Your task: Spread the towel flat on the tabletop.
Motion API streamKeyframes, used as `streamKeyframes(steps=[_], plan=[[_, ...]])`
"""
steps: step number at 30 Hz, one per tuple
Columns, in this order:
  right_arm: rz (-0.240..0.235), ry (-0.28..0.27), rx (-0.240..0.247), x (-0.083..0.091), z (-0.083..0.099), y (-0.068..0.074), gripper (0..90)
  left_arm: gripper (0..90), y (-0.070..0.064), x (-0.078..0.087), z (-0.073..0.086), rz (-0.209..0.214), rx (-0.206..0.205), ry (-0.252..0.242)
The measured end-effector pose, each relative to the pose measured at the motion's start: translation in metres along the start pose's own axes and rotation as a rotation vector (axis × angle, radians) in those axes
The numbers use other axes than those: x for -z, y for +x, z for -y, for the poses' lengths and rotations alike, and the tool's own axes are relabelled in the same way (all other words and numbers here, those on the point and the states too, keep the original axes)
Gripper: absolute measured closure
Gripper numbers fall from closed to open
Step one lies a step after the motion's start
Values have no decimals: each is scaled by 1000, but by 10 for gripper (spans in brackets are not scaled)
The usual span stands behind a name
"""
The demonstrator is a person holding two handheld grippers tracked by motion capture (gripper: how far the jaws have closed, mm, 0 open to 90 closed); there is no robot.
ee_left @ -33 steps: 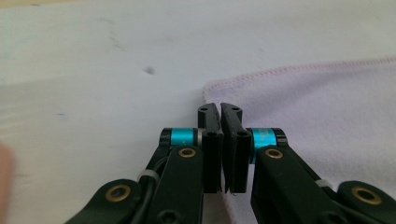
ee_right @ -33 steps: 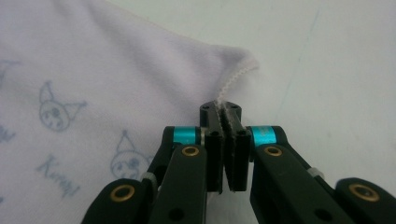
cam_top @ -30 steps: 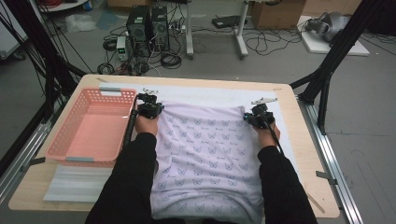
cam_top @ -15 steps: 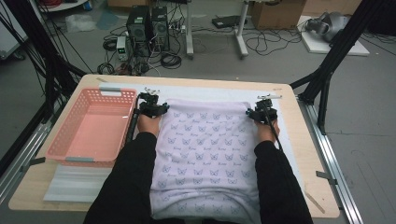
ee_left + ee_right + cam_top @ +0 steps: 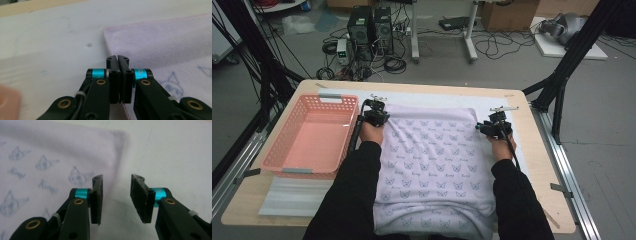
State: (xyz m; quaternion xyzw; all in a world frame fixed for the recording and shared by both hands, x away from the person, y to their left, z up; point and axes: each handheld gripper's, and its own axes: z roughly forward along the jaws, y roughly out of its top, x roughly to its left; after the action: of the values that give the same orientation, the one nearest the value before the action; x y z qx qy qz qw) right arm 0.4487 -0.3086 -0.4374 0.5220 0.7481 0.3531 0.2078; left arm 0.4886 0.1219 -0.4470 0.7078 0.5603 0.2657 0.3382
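Pale lilac butterfly-print towel [image 5: 437, 165]: spread flat beside pink plastic basket [image 5: 309, 137]; left claw [image 5: 117, 58] clamped on its hem, right claw [image 5: 116, 185] agape, holding nothing.

1. Pale lilac soft cloth towel [image 5: 437, 165], centre of frame: blue-grey cartoon-face print.
2. Salmon-pink slotted plastic basket [image 5: 287, 155], left.
3. Light wooden desk [image 5: 542, 170] under a white mat [image 5: 292, 197].
4. Black hand-held gripper [image 5: 116, 192], turquoise bands.

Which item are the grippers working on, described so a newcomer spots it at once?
On the wooden table, right of the pink basket, a pale lilac towel lies spread flat between the left gripper and right gripper. It is the only soft cloth there, printed all over with small blue cartoon faces.
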Motion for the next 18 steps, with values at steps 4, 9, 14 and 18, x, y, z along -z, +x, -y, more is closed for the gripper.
streamKeyframes(steps=[4, 9, 14, 18], plan=[[-56, -5, 4, 8, 4, 4, 614, 552, -2, 1, -1, 14, 3, -4], [-95, 49, 37, 6, 10, 15, 682, 467, -8, 10, 1, 83, 5, -15], [-11, 60, 144, 6, 12, 25, 885, 394, -20, 22, 7, 149, -48, -2], [73, 39, 92, 7, 14, 17, 878, 424, -25, 36, 12, 181, -47, -25]])
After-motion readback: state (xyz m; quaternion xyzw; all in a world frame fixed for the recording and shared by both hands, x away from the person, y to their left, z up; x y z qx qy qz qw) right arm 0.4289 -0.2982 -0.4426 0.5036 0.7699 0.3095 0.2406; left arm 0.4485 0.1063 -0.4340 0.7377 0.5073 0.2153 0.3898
